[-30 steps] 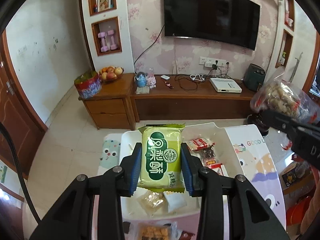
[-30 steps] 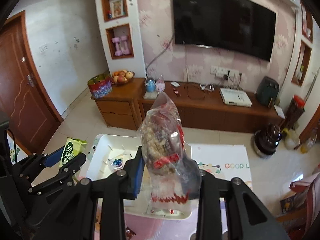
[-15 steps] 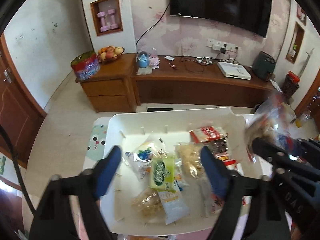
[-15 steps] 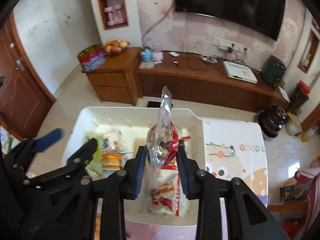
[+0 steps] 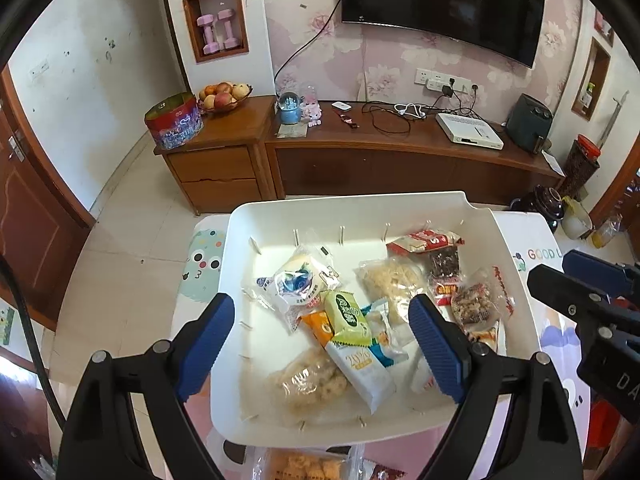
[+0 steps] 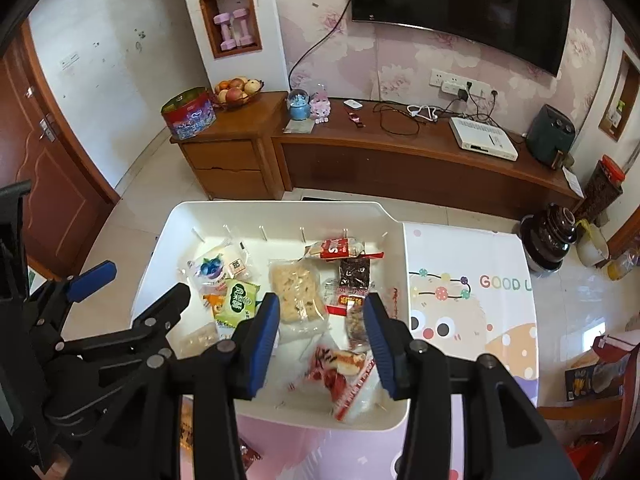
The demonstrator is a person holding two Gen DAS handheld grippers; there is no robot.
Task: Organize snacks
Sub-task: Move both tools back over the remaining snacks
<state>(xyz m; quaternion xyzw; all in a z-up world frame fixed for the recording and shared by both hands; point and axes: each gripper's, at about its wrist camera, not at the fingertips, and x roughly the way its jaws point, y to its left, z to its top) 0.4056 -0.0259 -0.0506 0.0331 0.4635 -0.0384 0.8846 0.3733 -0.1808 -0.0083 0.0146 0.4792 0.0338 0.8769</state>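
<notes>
A white bin on the table holds several snack packets. The green packet lies on other packets near the bin's middle. The clear bag of mixed nuts with red print lies at the bin's right side. My left gripper is open and empty above the bin's near edge. My right gripper is open and empty above the bag, and shows at the right of the left wrist view.
More snack packets lie on the pink table in front of the bin. A wooden TV cabinet stands behind, with a red tin and a fruit bowl. Jars stand on the floor at the right.
My left gripper opened and dropped the green packet into the bin. My right gripper lowered the nut bag into the bin and opened, letting it go.
</notes>
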